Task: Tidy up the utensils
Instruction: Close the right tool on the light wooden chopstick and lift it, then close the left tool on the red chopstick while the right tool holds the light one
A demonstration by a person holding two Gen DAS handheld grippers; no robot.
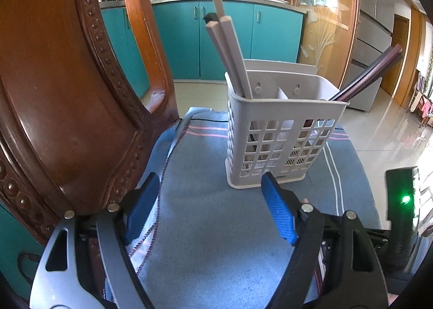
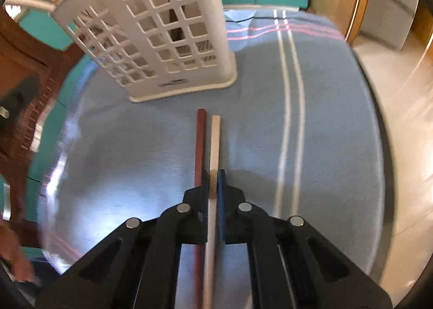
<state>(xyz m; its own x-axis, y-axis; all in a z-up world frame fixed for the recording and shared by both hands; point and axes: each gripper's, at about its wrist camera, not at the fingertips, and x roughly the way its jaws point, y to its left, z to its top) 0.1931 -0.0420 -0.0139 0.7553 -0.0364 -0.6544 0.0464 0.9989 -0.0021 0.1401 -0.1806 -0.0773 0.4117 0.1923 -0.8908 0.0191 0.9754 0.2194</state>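
The worry here is that pale chopstick (image 2: 213, 146) in the right gripper (image 2: 213, 182): it looks pinched near one end with most of its length running out ahead of the fingers, so it may pivot or slide loose on the way to the holder (image 1: 278, 130), or catch on the rim instead of dropping in. The dark red chopstick (image 2: 200, 144) lying just left of those fingers could also get nudged.

Starting on the left, the left gripper (image 1: 209, 206) hangs with its blue pads (image 1: 278, 214) spread wide, nothing between them, above the blue cloth (image 1: 205, 228). The holder stands ahead of its fingertips, pale sticks in the left compartment, dark ones in the right.

The right gripper's fingers are clamped on the pale chopstick.
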